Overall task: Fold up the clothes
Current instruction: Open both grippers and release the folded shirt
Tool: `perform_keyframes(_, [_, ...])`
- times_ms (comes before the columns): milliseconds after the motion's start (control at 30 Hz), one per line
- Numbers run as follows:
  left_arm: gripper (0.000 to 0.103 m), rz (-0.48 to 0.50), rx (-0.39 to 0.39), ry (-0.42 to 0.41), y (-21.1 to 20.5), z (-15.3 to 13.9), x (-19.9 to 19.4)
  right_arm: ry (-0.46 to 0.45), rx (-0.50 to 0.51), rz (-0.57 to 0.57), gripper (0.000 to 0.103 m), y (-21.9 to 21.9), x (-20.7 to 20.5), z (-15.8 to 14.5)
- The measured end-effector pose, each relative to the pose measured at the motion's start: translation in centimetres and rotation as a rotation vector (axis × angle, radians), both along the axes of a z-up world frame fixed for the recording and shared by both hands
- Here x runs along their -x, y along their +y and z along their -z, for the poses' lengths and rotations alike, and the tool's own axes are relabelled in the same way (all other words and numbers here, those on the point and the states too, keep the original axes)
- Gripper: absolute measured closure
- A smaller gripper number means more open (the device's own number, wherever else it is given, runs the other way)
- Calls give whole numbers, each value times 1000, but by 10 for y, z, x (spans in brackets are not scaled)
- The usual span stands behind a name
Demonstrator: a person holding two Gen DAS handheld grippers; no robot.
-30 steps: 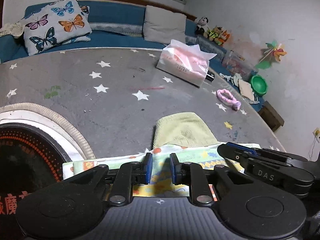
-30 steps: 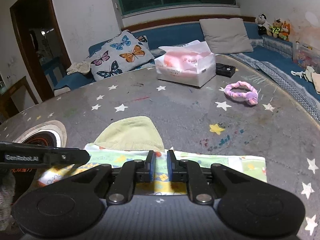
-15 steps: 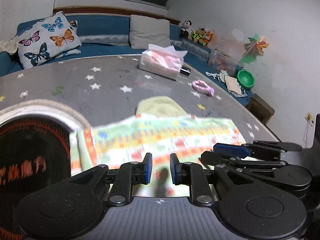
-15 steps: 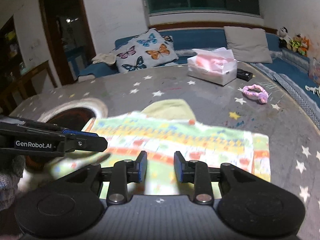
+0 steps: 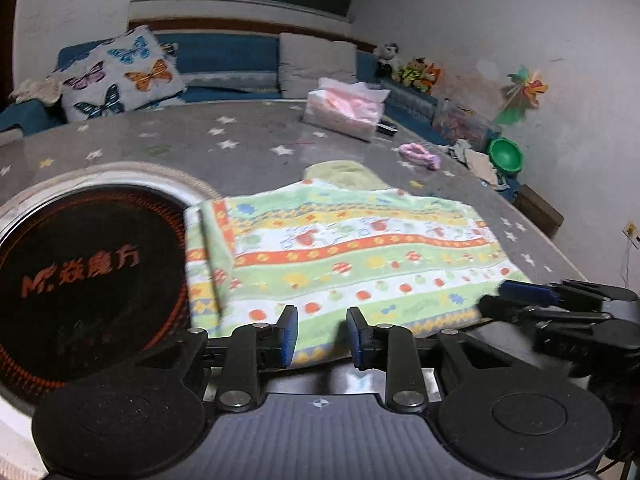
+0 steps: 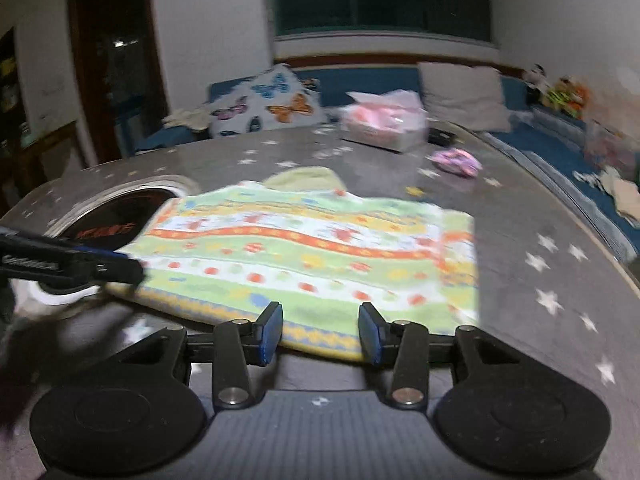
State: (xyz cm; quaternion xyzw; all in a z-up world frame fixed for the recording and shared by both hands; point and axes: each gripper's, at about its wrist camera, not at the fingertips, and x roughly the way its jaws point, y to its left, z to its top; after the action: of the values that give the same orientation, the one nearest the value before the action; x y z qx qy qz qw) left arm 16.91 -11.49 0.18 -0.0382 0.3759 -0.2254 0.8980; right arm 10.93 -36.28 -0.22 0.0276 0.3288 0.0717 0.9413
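The yellow-green cloth (image 5: 345,171) mostly disappears beneath the striped patterned cloth (image 5: 352,256), only its rounded far end showing. The round black hob (image 5: 80,272) is cut by the left edge of the left wrist view, and the patterned cloth covers its near side. From the right wrist, the tissue box (image 6: 384,122) and pink scrunchie (image 6: 458,161) smear into blur. The plush toys (image 5: 412,68) are too small to make out.
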Motion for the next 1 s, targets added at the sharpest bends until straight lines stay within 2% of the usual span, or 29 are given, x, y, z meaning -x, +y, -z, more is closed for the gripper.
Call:
perform_keyframes(100, [74, -18, 12, 5, 6, 1, 3, 3, -24, 46, 60, -12, 1, 0])
perform_keyframes(233, [68, -35, 5, -5, 12, -1, 10, 7, -44, 91, 60, -25, -1, 2])
perform_keyframes(333, [53, -48, 0, -17, 18, -3, 18, -3, -66, 106, 58, -27, 4, 1])
perform_keyframes(433, [40, -65, -18, -33, 22, -6, 27, -27, -66, 111, 45, -22, 12, -3])
perform_keyframes(500, [32, -76, -28, -39, 24, -6, 34, -42, -57, 109, 41, -17, 17, -5])
perform_keyframes(567, [23, -86, -40, -43, 26, -6, 39, -55, -57, 107, 34, -13, 21, -7])
perform_keyframes(600, [21, -89, -43, -46, 27, -6, 42, -59, -61, 104, 26, -11, 23, -7])
perform_keyframes(667, [11, -94, -50, -51, 28, -7, 48, -68, -61, 98, 25, -6, 28, -8])
perform_keyframes(733, [7, -99, -59, -61, 29, -8, 55, -76, -56, 97, 15, -2, 33, -10])
perform_keyframes(800, [4, -104, -74, -71, 31, -9, 61, -85, -56, 97, 13, 3, 38, -11])
perform_keyframes(867, [0, -108, -91, -84, 31, -11, 66, -87, -52, 90, 7, 7, 43, -11])
perform_keyframes(900, [0, -111, -100, -88, 31, -11, 69, -87, -46, 87, 3, 10, 46, -11])
perform_keyframes(1000, [0, -124, -111, -82, 34, -8, 75, -88, -20, 75, 0, 20, 53, -10])
